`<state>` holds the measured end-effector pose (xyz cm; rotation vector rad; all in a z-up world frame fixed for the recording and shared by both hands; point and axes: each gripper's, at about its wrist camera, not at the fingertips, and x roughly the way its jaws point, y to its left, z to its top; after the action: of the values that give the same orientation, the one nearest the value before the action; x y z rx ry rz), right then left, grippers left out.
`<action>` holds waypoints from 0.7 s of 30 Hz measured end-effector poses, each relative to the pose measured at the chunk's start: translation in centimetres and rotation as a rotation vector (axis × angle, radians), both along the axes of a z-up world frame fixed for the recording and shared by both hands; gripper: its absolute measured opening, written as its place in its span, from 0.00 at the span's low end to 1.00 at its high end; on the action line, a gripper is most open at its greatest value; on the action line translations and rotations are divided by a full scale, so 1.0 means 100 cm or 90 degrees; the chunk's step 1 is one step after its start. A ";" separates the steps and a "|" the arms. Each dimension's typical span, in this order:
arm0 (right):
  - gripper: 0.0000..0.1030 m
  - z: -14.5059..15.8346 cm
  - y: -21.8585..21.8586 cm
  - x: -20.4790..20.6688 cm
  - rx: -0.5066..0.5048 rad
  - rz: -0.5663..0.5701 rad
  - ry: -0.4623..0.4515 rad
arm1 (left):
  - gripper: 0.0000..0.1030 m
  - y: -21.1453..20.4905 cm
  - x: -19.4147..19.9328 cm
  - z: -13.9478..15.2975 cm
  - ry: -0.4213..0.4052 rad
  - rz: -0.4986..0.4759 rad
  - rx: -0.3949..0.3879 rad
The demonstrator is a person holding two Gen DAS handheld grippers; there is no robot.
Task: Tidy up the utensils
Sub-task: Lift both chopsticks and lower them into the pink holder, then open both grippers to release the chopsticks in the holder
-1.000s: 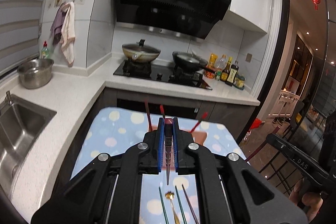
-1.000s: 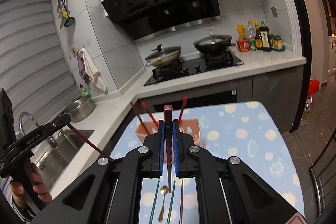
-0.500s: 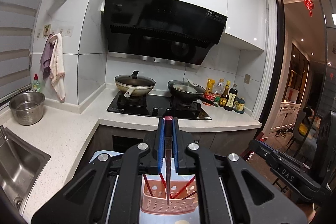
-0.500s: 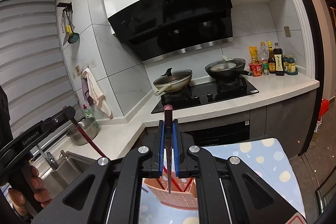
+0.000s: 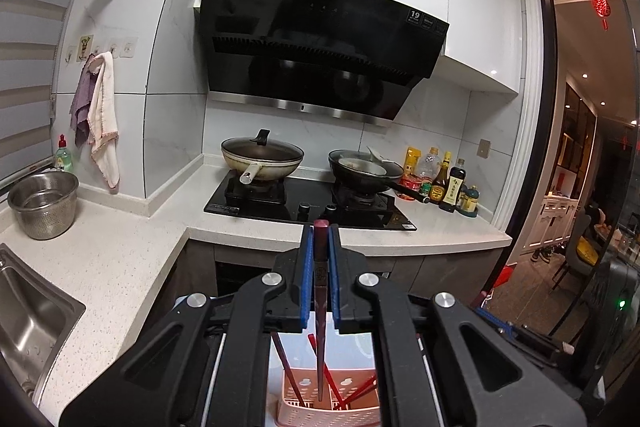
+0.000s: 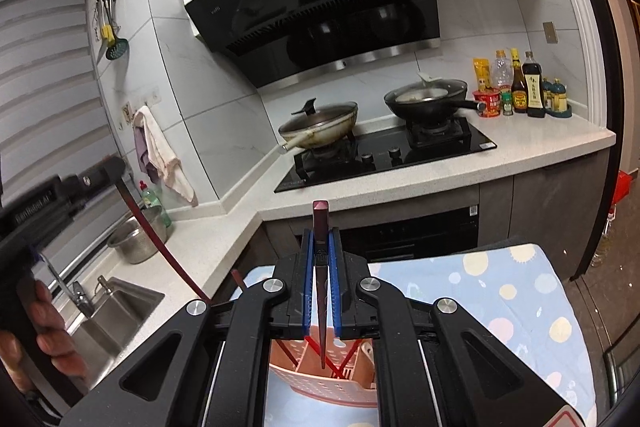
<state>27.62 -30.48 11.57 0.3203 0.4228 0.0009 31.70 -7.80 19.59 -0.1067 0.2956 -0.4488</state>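
A: What has changed with the chopsticks?

B: A second ago both were held over the loose cutlery lying on the desk. Now each hangs tip-down over the pink basket (image 5: 328, 413). The left hand-held gripper (image 5: 320, 267) is clamped narrow on a dark red chopstick (image 5: 320, 307), whose tip is down among the red chopsticks (image 5: 356, 393) already standing in the basket, directly below the pads.

A: And the right?

B: The same. The right hand-held gripper (image 6: 321, 281) is closed tight on its own chopstick (image 6: 321, 287), with the tip just above the basket (image 6: 320, 383), below and slightly ahead of it. The left tool shows off to its left in that view, its stick slanting down toward the basket.

A: So what does that mean for the task?

B: Carrying looks finished; I judge the next step is to release both so they drop in with the others. The spotted desk (image 6: 520, 291) stretches to the right of the right tool.

A: Any writing?

B: The range hood (image 5: 320, 47) reads "valli", with a sticker showing "19". The bottles (image 6: 524, 87) beyond carry labels too small to read. The left tool's side has blurred lettering I cannot make out.
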 end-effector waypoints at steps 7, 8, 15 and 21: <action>0.07 -0.028 -0.002 0.007 -0.006 -0.006 0.040 | 0.07 -0.003 0.018 -0.027 0.037 0.009 0.015; 0.07 -0.030 -0.002 0.007 -0.007 -0.006 0.044 | 0.07 -0.003 0.021 -0.032 0.043 0.009 0.014; 0.33 -0.034 -0.006 -0.004 -0.012 -0.030 0.043 | 0.46 0.002 0.025 -0.058 0.085 0.019 0.009; 0.35 -0.025 -0.004 -0.023 -0.021 -0.024 0.034 | 0.70 0.010 0.004 -0.061 0.077 0.053 0.018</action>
<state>25.32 -30.85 9.05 0.2963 0.4694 -0.0512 32.10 -6.84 13.50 -0.1181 0.4152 -0.3556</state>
